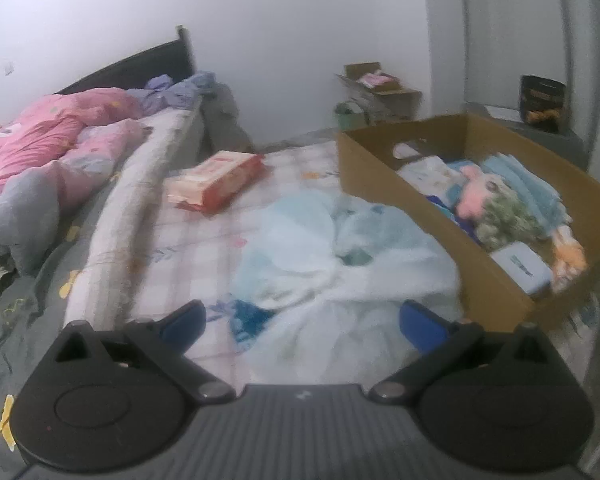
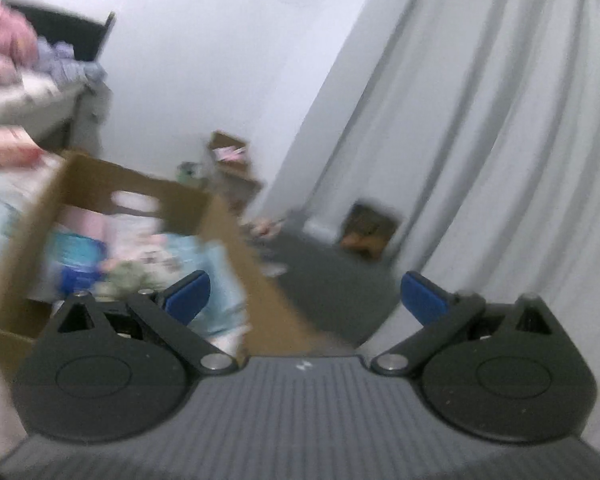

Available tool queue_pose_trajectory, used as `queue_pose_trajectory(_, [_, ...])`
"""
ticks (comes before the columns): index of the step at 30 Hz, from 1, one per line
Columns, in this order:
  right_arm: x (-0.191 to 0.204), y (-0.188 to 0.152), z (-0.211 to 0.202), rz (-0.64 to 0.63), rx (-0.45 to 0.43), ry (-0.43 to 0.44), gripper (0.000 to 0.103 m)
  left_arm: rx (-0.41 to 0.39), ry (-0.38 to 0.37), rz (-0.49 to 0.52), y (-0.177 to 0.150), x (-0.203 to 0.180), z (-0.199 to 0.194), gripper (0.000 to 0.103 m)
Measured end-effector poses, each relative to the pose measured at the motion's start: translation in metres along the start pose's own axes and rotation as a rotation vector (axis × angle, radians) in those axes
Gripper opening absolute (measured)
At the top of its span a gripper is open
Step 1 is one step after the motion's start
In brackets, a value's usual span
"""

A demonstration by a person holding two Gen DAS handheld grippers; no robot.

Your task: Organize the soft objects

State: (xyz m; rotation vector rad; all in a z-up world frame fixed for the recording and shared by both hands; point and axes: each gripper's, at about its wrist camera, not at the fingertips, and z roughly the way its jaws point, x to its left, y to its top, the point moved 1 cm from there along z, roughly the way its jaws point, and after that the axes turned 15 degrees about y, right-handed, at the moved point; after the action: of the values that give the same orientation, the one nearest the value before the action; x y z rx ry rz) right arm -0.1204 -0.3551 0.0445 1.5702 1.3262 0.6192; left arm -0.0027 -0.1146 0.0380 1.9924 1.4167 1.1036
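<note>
Blanket (image 1: pixel 340 256), pale blue and rumpled, lies on the bed just left of the cardboard box (image 1: pixel 396 196), directly ahead of the wide, empty left gripper (image 1: pixel 302 320); the right gripper (image 2: pixel 304 296), also wide, hangs over the box's edge.

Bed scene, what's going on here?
A person is sorting soft things on a bed with two hand-held grippers. The left hand-held gripper is open and empty, aimed at a crumpled light blue blanket lying loose on the mattress. Beside it, the cardboard box already holds a doll and folded fabrics. The right hand-held gripper is also open, holding nothing, over the box's edge; that view is motion-blurred. A red packet lies farther back.
</note>
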Motion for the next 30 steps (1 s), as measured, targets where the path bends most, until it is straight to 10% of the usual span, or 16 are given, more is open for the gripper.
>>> queue_pose_trajectory(9, [0.03,-0.038,-0.001,0.34,0.162,0.283,0.102,0.082,-0.002,0.021,-0.024,-0.007,0.016,0.103])
queue_pose_trajectory(30, [0.038,-0.019,0.011,0.234,0.242,0.294,0.102,0.193,0.01,-0.027,-0.018,-0.017,0.023,0.103])
